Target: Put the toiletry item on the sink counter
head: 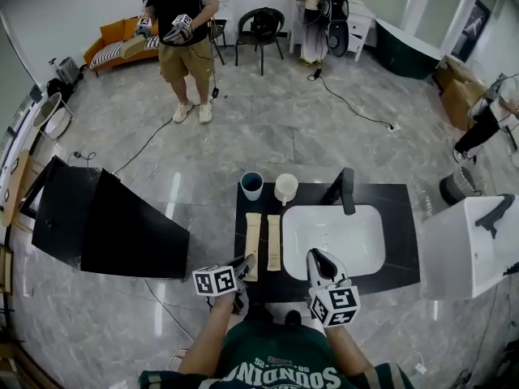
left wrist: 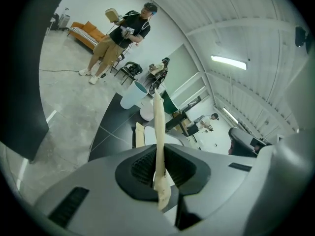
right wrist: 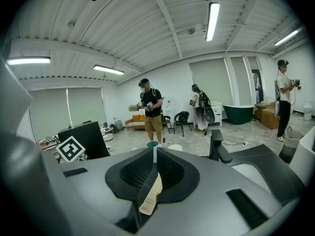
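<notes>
A long beige toiletry packet (head: 254, 237) lies on the black sink counter (head: 397, 209), and my left gripper (head: 246, 263) is shut on its near end. In the left gripper view that packet (left wrist: 158, 127) rises edge-on from between the closed jaws of the left gripper (left wrist: 160, 166). A second beige packet (head: 274, 241) (left wrist: 140, 134) lies flat beside it, next to the white sink (head: 289, 241). My right gripper (head: 318, 258) hovers at the sink's near left corner. In its own view the right gripper (right wrist: 153, 173) is shut on a thin beige paper-wrapped item (right wrist: 150, 198).
A dark teal cup (head: 252, 185) and a cream cup (head: 285, 188) stand at the counter's back edge, left of the black faucet (head: 347, 189). A black cabinet (head: 105, 225) stands to the left, a white basin unit (head: 470, 245) to the right. A person (head: 182, 23) stands farther off.
</notes>
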The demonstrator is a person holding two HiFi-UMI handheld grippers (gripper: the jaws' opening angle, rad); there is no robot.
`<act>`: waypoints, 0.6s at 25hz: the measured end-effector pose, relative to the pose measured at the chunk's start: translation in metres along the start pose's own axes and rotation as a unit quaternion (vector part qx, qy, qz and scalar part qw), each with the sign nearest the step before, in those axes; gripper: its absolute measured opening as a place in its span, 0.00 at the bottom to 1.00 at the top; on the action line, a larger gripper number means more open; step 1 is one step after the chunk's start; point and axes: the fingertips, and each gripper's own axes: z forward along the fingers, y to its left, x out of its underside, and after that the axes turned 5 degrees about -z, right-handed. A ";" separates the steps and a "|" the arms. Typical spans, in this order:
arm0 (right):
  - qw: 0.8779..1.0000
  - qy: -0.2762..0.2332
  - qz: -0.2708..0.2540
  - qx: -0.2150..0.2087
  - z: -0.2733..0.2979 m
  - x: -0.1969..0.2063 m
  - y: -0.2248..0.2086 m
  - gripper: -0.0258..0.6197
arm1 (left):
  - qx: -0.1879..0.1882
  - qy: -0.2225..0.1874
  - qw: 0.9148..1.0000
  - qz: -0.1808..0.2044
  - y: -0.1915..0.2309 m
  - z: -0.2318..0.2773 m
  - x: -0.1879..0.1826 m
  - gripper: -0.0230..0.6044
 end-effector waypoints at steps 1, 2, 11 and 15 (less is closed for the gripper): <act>1.000 0.001 0.001 0.002 0.002 0.001 0.001 0.11 | 0.001 0.002 1.000 -0.008 0.005 0.003 0.000 0.11; 1.000 0.001 0.002 0.004 0.004 0.002 0.001 0.11 | 0.000 0.004 1.000 -0.014 0.011 0.006 -0.001 0.11; 1.000 0.009 0.005 0.022 0.013 0.005 0.011 0.11 | -0.022 0.029 0.998 -0.056 0.053 0.036 -0.003 0.11; 0.999 0.013 0.006 0.035 0.013 0.007 0.006 0.11 | -0.038 0.039 0.997 -0.062 0.070 0.052 -0.001 0.11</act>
